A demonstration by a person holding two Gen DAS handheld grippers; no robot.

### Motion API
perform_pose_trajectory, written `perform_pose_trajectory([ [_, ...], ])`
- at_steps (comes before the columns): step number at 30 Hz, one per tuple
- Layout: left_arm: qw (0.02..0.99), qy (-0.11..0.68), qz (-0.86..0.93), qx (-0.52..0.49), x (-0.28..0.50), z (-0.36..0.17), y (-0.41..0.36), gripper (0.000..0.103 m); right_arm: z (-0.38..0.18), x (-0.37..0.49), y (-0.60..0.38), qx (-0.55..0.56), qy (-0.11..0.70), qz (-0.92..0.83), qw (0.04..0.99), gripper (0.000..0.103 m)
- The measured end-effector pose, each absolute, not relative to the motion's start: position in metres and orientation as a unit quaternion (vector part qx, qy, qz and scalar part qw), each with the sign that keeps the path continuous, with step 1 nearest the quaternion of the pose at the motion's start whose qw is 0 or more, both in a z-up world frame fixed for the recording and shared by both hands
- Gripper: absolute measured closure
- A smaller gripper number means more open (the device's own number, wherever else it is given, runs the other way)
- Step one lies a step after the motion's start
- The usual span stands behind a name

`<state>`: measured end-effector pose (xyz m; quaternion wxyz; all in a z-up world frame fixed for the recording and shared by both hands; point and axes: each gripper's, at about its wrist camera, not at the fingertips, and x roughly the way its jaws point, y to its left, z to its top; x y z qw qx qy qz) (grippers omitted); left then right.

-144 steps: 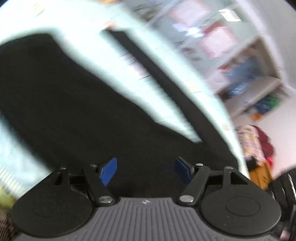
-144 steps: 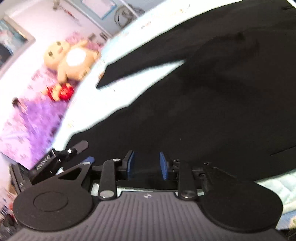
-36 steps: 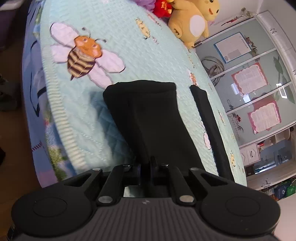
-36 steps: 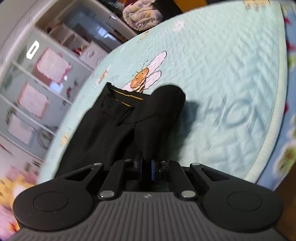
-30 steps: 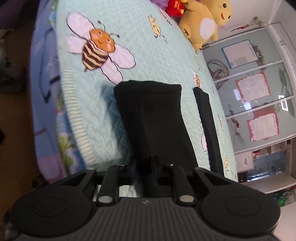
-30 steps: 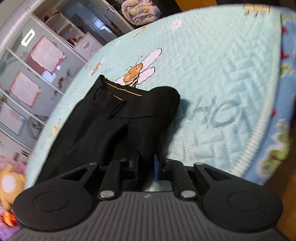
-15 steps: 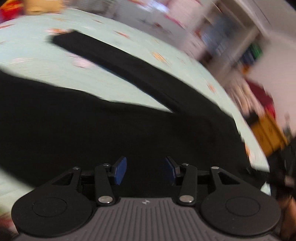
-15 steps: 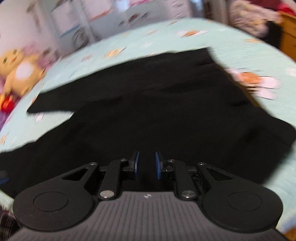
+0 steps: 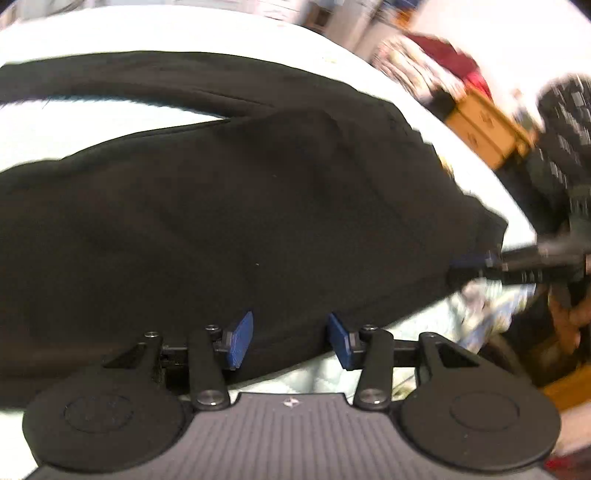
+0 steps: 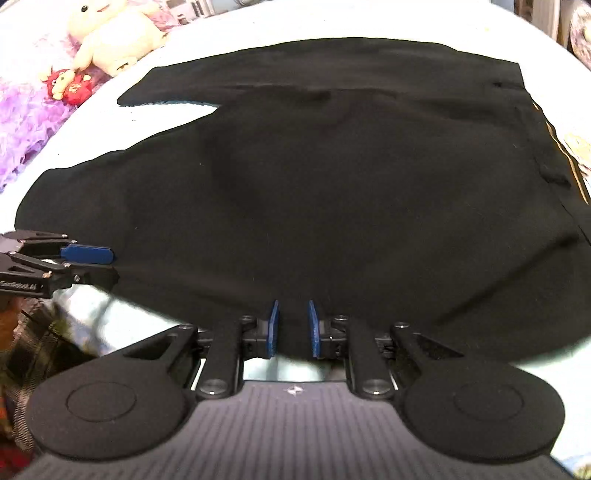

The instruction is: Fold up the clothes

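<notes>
I see the black trousers (image 10: 332, 192) lying folded on the pale quilted bed (image 10: 258, 33). My left claw (image 9: 290, 339) stands released, its pads clear of the near hem. My right claw (image 10: 293, 328) sits narrowly parted over that hem, gripping nothing visible.

Black trousers (image 10: 332, 192) folded over, lying flat on pale quilt, waistband at right edge
</notes>
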<state>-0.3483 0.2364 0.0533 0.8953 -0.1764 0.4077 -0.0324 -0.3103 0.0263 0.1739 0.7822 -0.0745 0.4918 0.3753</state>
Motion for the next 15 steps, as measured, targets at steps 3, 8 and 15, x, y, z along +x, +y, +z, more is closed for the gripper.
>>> perform_pose_trajectory([
  [3,0.900,0.390,-0.023,-0.193,-0.340,0.063,0.236,0.055,0.189,-0.301,0.028,-0.031,0.476,0.378,0.794,0.084],
  [8,0.897,0.400,-0.040,-0.182,-0.303,0.050,0.218,0.057,0.180,-0.288,0.069,0.010,0.470,0.399,0.787,0.084],
  [15,0.900,0.407,-0.067,-0.140,-0.336,0.040,0.192,0.055,0.157,-0.343,0.049,-0.035,0.467,0.423,0.776,0.086],
])
